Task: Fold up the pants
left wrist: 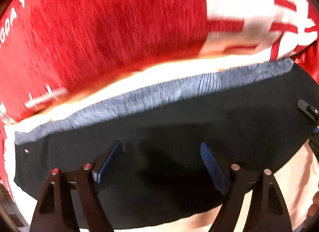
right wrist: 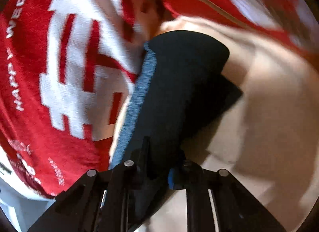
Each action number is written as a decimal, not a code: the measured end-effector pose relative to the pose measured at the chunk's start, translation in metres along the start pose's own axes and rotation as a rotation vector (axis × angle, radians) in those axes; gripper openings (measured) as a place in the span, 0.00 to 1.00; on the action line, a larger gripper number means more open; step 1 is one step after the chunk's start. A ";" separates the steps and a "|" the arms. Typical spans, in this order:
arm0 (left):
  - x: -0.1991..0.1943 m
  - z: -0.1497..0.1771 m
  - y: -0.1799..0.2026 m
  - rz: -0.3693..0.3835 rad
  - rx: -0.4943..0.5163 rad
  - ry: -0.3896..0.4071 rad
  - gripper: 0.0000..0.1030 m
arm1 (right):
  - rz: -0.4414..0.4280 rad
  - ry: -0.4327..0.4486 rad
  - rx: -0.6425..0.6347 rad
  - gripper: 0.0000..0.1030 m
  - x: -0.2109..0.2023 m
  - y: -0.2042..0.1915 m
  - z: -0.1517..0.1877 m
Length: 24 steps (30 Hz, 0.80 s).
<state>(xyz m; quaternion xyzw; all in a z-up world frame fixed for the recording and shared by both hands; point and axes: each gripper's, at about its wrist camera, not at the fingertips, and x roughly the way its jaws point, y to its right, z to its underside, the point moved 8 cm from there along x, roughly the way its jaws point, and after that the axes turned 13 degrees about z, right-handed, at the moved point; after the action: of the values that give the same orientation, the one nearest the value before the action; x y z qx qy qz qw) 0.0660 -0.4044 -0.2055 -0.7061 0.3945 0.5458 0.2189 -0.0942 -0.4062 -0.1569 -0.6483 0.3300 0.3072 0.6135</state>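
The pants (left wrist: 179, 124) are dark navy with a grey-blue ribbed waistband (left wrist: 139, 100), lying folded on a beige sheet (left wrist: 295, 182). My left gripper (left wrist: 160, 162) hovers over the dark cloth with its blue-padded fingers wide apart and nothing between them. In the right wrist view the pants (right wrist: 179, 84) run away from the camera, waistband (right wrist: 137, 100) along their left edge. My right gripper (right wrist: 159, 162) is shut on the near end of the pants. Its tip also shows at the right edge of the left wrist view (left wrist: 309, 110).
A red blanket (left wrist: 99, 32) with white lettering and block patterns lies behind the pants and to the left in the right wrist view (right wrist: 49, 72). The beige sheet (right wrist: 269, 112) spreads to the right. Both views are motion-blurred.
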 end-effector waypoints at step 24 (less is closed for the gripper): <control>-0.003 0.020 -0.160 0.147 -0.083 -0.032 0.81 | 0.152 0.102 -0.755 0.14 -0.037 -0.189 0.121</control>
<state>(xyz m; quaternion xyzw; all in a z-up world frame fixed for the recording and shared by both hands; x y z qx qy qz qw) 0.1811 -0.2935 -0.2288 -0.6750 0.4186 0.5874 0.1553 0.0369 -0.2779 -0.0218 -0.8167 0.2710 0.4190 0.2897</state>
